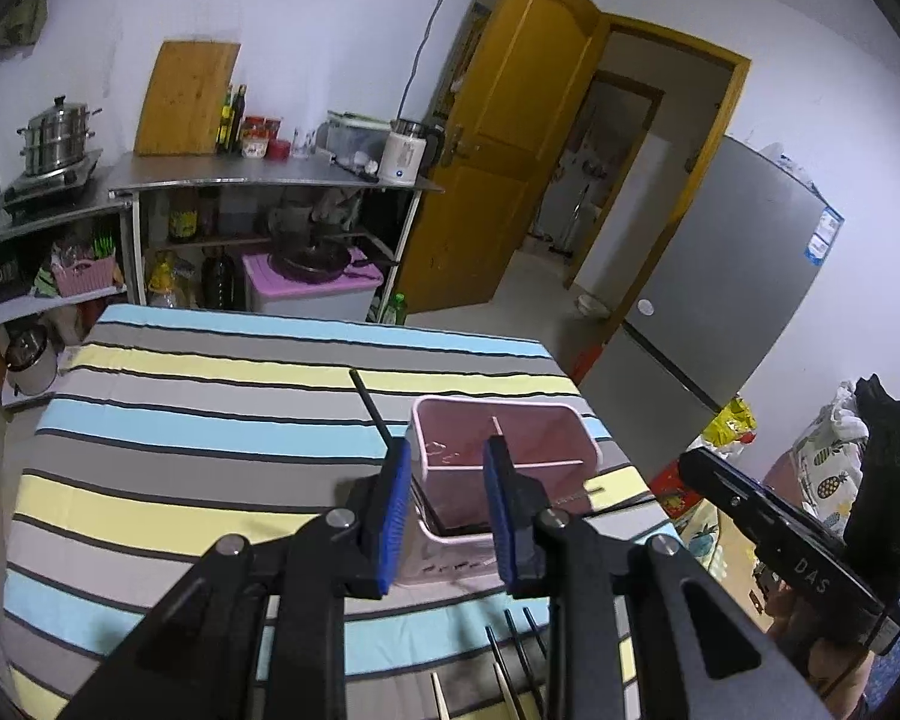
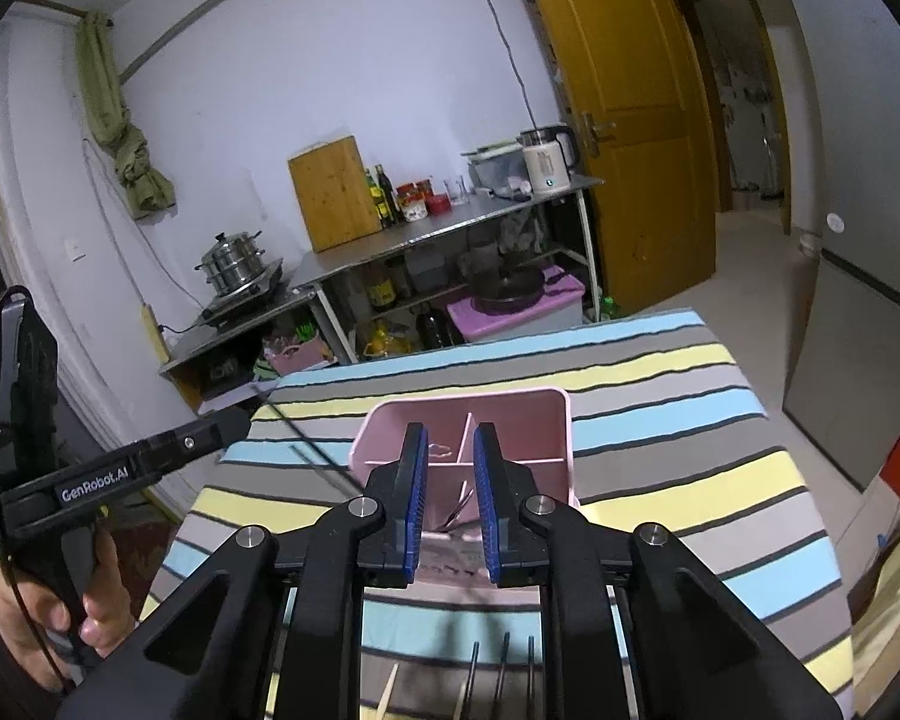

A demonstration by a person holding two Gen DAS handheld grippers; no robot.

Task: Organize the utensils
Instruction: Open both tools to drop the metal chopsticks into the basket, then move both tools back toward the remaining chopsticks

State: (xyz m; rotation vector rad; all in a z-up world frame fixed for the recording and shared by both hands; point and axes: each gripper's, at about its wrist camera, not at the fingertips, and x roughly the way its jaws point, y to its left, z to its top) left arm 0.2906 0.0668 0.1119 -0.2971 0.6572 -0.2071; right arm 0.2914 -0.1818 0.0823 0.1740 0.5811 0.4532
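Centrally placed: pink divided holder [image 2: 468, 444], upright on striped tablecloth [image 2: 660, 420], partitions splitting it into compartments, presumably to keep utensil kinds apart. Seen in right wrist view only: a thin dark utensil [image 2: 459, 507] leaning inside the near compartment; kind too small to tell.

At 6 o'clock of holder, near table edge: loose chopsticks [image 2: 501, 669], dark and pale, lying roughly parallel, not yet sorted by the look of it.

At 10 o'clock of holder in left wrist view: single black chopstick [image 1: 371, 411], rising slantwise beyond the left pad; whether pinched or merely behind it, cannot tell.

Left gripper [image 1: 447, 501]: jaws apart, straddling the holder's near left corner in view, nothing pressed between pads. Right gripper [image 2: 450, 495]: jaws narrowly apart, nothing clamped, aimed at the holder's near compartment, likely just clear of a drop.

Shown by right view alone: hand [image 2: 42, 606] on left tool's grip, at 9 o'clock. Shown by left view alone: right tool's body at 3 o'clock.
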